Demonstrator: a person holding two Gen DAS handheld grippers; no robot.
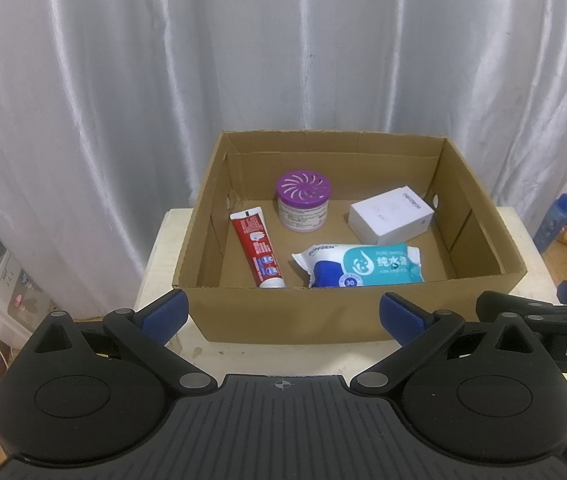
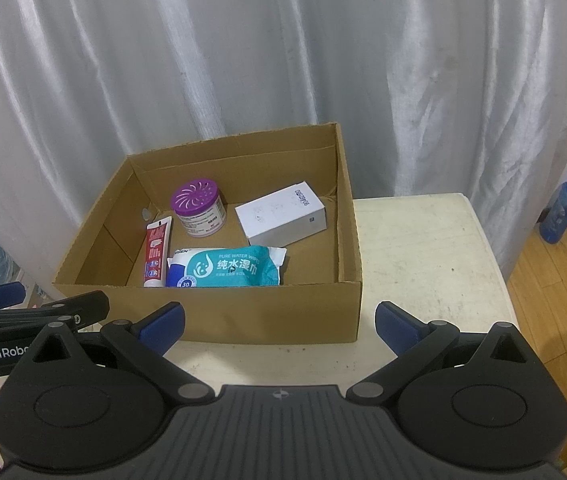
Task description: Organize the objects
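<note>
Both tools, left and right, are released and empty. In the cardboard box, the toothpaste tube lies lengthwise, cap nearest, beside the crosswise wet-wipes pack.

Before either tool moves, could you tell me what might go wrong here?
1. The cardboard box has high walls; a tool reaching for the toothpaste lying beside the left wall could catch the rim.
2. The wet wipes pack is soft and may slip.
3. The left tool and right tool sit close and could collide.
</note>
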